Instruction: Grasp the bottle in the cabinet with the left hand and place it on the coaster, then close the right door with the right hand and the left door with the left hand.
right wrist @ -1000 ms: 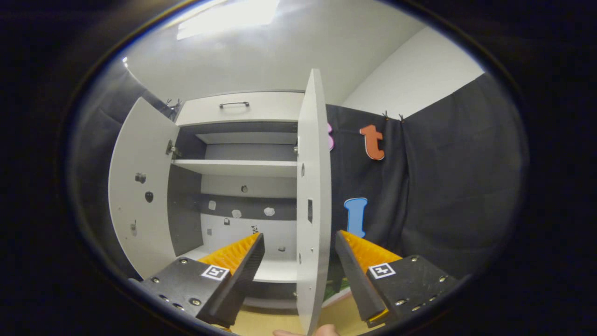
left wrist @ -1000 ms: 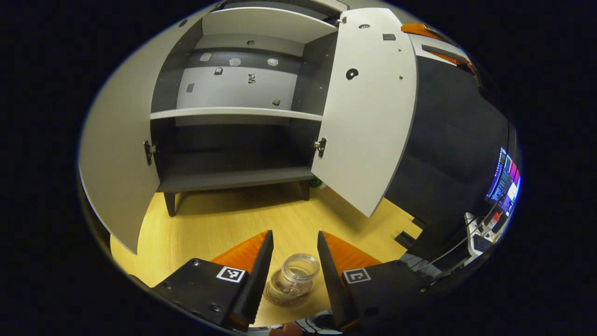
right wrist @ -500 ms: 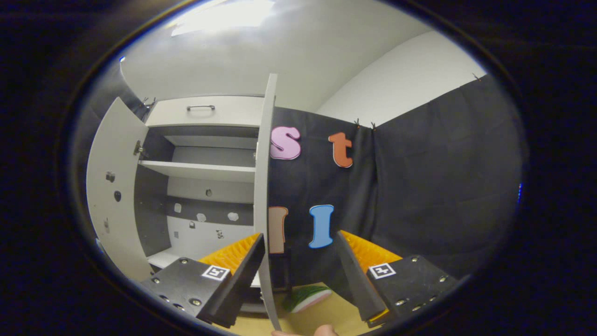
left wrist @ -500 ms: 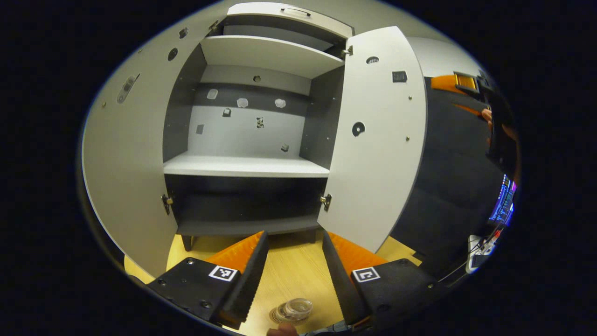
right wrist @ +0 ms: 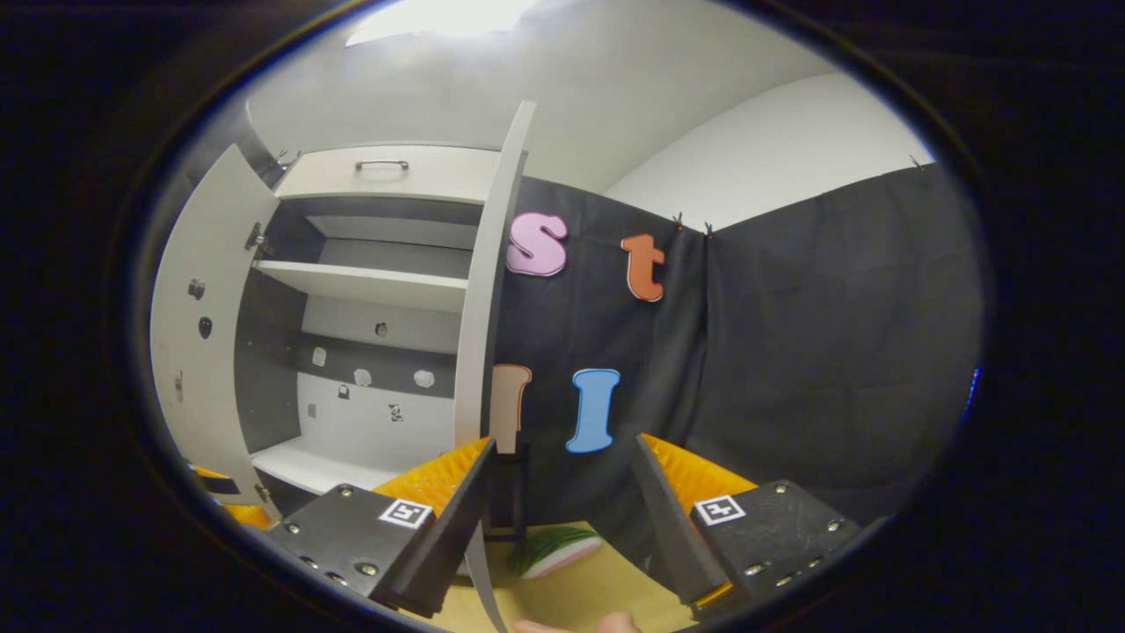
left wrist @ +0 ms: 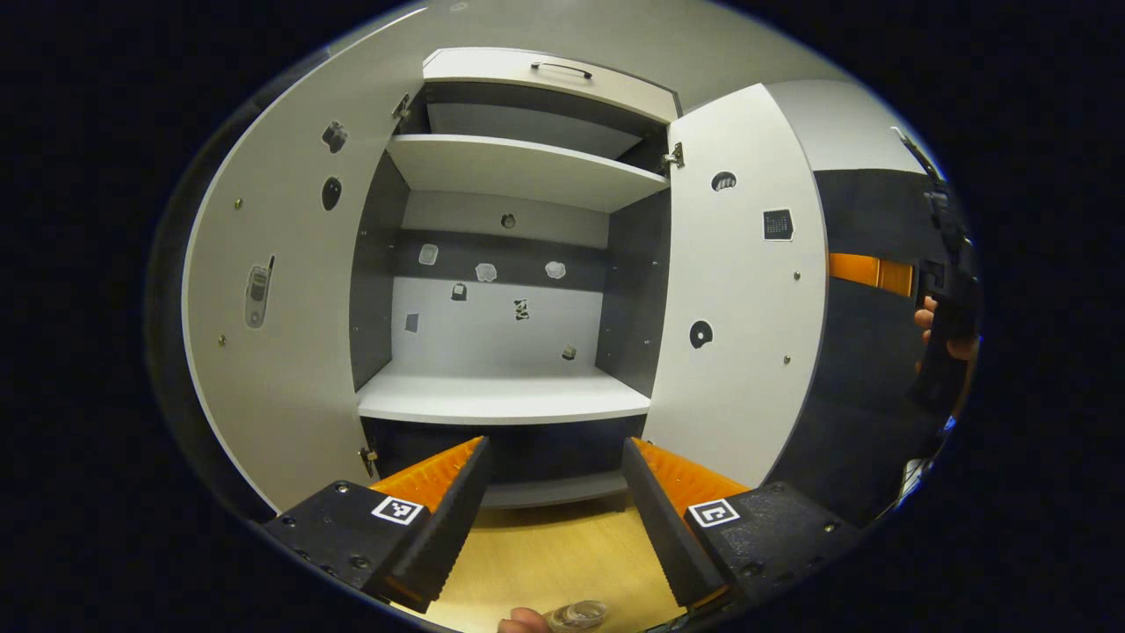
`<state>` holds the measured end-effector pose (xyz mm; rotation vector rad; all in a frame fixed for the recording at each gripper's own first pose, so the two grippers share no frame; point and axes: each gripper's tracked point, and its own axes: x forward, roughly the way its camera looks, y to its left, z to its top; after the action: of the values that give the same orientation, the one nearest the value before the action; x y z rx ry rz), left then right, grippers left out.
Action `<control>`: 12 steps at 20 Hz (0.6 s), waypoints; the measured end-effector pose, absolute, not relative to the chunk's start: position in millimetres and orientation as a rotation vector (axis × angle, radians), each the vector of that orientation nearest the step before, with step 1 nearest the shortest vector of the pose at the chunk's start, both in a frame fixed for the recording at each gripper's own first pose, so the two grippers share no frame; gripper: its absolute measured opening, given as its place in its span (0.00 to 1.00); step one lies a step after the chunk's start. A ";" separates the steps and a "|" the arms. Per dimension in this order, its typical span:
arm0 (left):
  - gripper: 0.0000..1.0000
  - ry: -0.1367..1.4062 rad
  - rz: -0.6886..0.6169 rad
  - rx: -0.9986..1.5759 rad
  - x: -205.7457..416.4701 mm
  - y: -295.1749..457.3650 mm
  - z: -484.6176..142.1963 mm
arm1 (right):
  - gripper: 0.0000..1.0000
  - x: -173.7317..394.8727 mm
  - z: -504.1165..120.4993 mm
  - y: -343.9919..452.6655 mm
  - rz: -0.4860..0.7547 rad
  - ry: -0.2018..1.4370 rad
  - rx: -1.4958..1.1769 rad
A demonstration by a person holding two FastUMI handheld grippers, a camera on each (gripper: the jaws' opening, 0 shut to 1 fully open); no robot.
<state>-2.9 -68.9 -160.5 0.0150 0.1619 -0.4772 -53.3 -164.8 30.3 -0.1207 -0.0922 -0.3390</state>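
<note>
In the left gripper view the left gripper (left wrist: 552, 510) hangs with its jaws spread wide and nothing between them, facing the open cabinet (left wrist: 510, 290). The clear bottle (left wrist: 576, 614) stands on the wooden table (left wrist: 549, 563) at the lower edge of that view, below the fingers; the coaster cannot be made out there. The left door (left wrist: 281, 334) and right door (left wrist: 738, 299) both stand open. Small stickers dot the back panel, with no readable writing. In the right gripper view the right gripper (right wrist: 562, 514) is also spread, holding nothing, with the right door's (right wrist: 479, 325) edge just beside its left finger (right wrist: 448, 519); contact cannot be told. A watermelon-slice toy (right wrist: 554, 549) lies on the table behind.
</note>
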 end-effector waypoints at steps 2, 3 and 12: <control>0.94 0.159 -0.469 0.018 -3.7 -65.7 -159.7 | 0.92 -52.1 30.0 -163.2 -0.336 -0.090 -0.122; 0.94 0.159 -0.466 0.018 -4.1 -64.4 -159.1 | 0.87 -52.1 31.1 -162.4 -0.335 -0.092 -0.125; 0.94 0.127 -0.412 -0.015 -4.3 -48.5 -141.2 | 0.90 -41.6 28.9 -129.2 -0.192 -0.082 -0.082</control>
<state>-4.3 -48.5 -141.2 -0.0146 0.1268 -0.4124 -41.6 -129.2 28.9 -0.0820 -0.0818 -0.1917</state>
